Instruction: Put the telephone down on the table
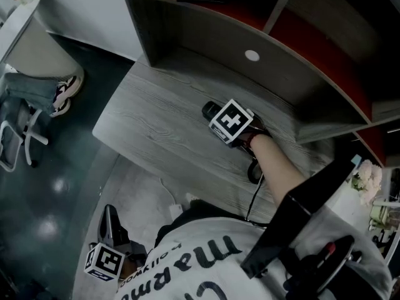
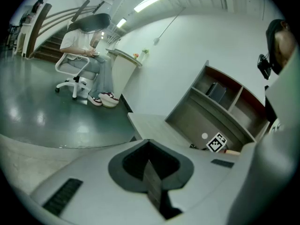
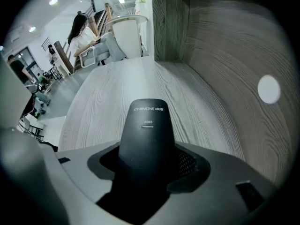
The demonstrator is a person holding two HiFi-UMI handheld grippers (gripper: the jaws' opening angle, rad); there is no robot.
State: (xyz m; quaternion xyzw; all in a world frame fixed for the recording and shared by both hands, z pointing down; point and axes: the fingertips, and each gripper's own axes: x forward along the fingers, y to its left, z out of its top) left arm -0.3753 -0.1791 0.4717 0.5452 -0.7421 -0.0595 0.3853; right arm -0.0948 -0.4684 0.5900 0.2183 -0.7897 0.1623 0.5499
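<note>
Our right gripper (image 3: 148, 170) has its fingers clamped on the phone (image 3: 148, 132), a black handset jutting forward from between them, low over the grey wood table (image 3: 103, 107); we cannot tell whether it touches the top; its cord (image 1: 254, 199) trails back beside our forearm and over the table's near edge; just beyond rises the shelf panel (image 3: 225, 55) with a white disc (image 3: 268, 89) on it; our left gripper (image 2: 151, 179) has its fingers pressed together with nothing between them, hanging low at our left side, off the table, above the floor (image 2: 56, 121); far off, a person (image 2: 84, 36) sits in a white chair (image 2: 70, 76).
</note>
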